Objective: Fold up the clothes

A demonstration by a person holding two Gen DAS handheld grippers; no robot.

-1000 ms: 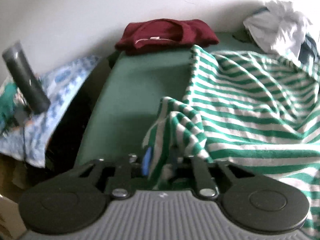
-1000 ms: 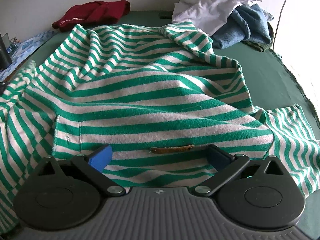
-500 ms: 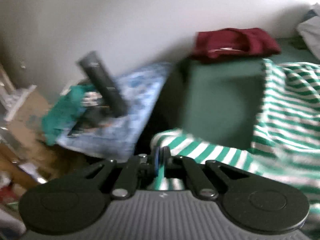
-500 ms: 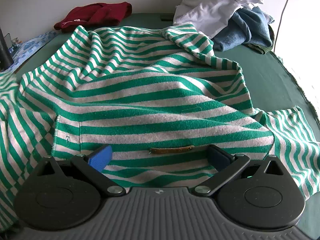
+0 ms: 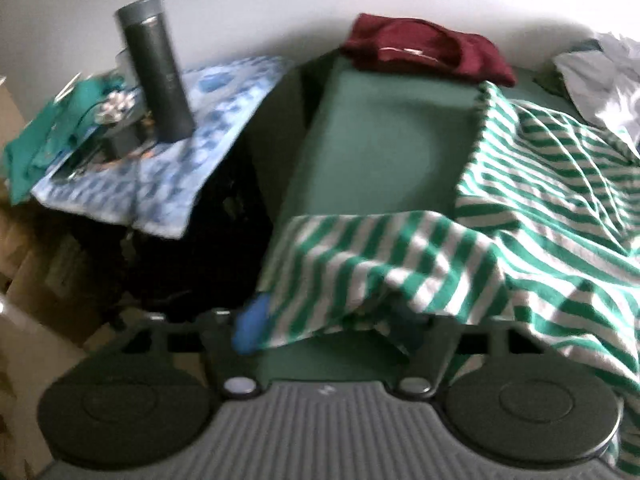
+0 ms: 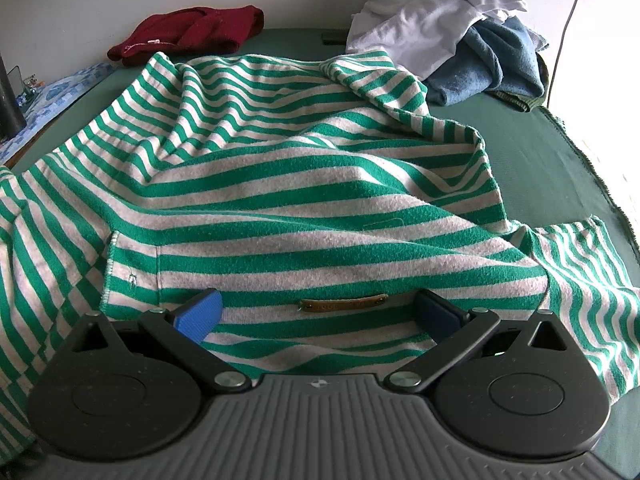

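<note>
The green-and-white striped garment [image 6: 304,184] is being spread over the green table cover [image 5: 384,136], and its position is best given against its small brown label [image 6: 344,304]. That label is being framed almost midway between the fingers of the right gripper [image 6: 320,312], whose jaws are standing wide apart, with the cloth lying flat between and beneath them and no pad pressing on it. The bulk of the garment is being carried away from the label toward the wall, so its long axis is judged to be running straight ahead of the right gripper, toward the maroon garment [image 6: 192,32] and the white-and-blue pile [image 6: 452,36] at the far side.

Well to the left of the label, the striped sleeve [image 5: 376,264] is being laid out sideways, across that axis. The left gripper [image 5: 324,332] is being held at the sleeve's near edge; its jaws are opening, and the sleeve is draped loosely over them rather than clamped. Its far finger is hidden under the cloth.

The left gripper is therefore judged to be the nearer one for the sleeve, and the right one for the collar edge by the label. A fold of the sleeve would have to travel rightward, toward the label.
</note>
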